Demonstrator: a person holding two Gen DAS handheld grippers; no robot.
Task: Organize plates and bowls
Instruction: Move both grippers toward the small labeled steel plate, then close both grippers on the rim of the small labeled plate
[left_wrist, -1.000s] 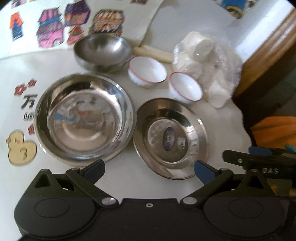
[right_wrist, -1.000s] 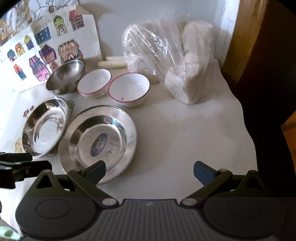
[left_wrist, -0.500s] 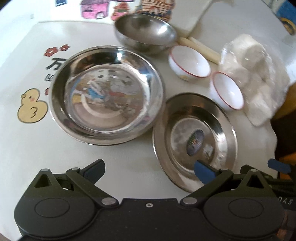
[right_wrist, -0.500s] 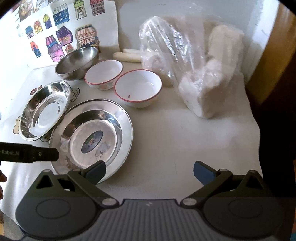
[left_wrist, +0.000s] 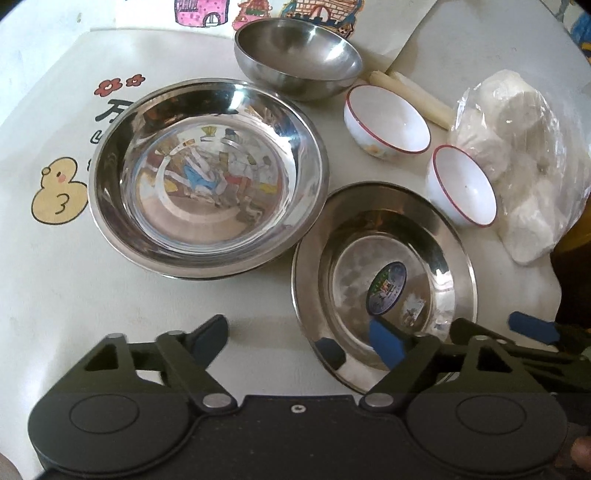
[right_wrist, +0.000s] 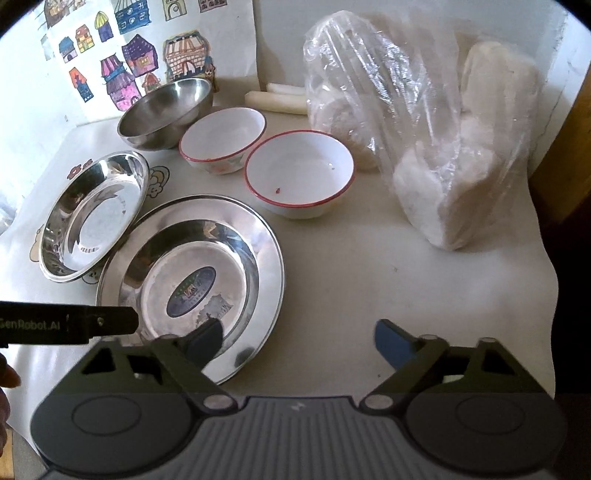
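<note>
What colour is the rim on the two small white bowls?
Red, a thin line around each white bowl; clearest in the right wrist view.

bare table (right_wrist: 424, 288) right of steel plate (right_wrist: 258, 236)

Table (left_wrist: 55, 295) — deep dish (left_wrist: 207, 173) left, flat plate (left_wrist: 384, 280) right beside it; behind, steel bowl (left_wrist: 299, 55), two small bowls (left_wrist: 388, 122) — bag (left_wrist: 524, 155) far right.

home | child's house drawings (right_wrist: 122, 70) | cartoon-print tablecloth (left_wrist: 55, 192)
</note>
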